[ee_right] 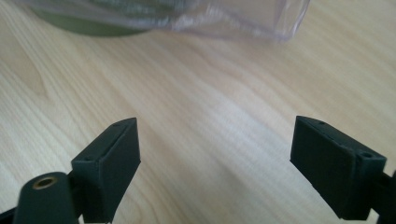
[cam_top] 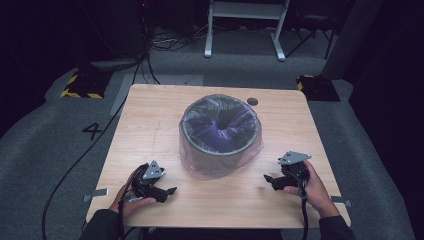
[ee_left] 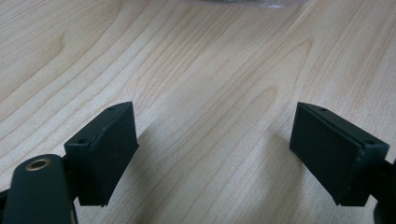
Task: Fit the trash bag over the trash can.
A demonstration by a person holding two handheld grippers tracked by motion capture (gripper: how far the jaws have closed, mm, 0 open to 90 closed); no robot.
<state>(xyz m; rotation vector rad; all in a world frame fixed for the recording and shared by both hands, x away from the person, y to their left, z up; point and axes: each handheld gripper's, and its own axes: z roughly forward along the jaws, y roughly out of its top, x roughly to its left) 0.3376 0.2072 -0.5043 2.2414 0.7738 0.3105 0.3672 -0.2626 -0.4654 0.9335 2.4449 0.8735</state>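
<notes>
Bin [cam_top: 220, 150] sitting mid-table [cam_top: 150, 125], lined with clear bag [cam_top: 200, 167] sagging over its rim and sides.
Left gripper [cam_top: 170, 191] and right gripper [cam_top: 268, 179] resting near the front edge, jaws gaping wide, gripping nothing.

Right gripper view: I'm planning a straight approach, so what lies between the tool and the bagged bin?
Bare wood tabletop alone, as the right gripper view shows. The open right tool points at the bin's clear plastic bag, with nothing between them.
</notes>
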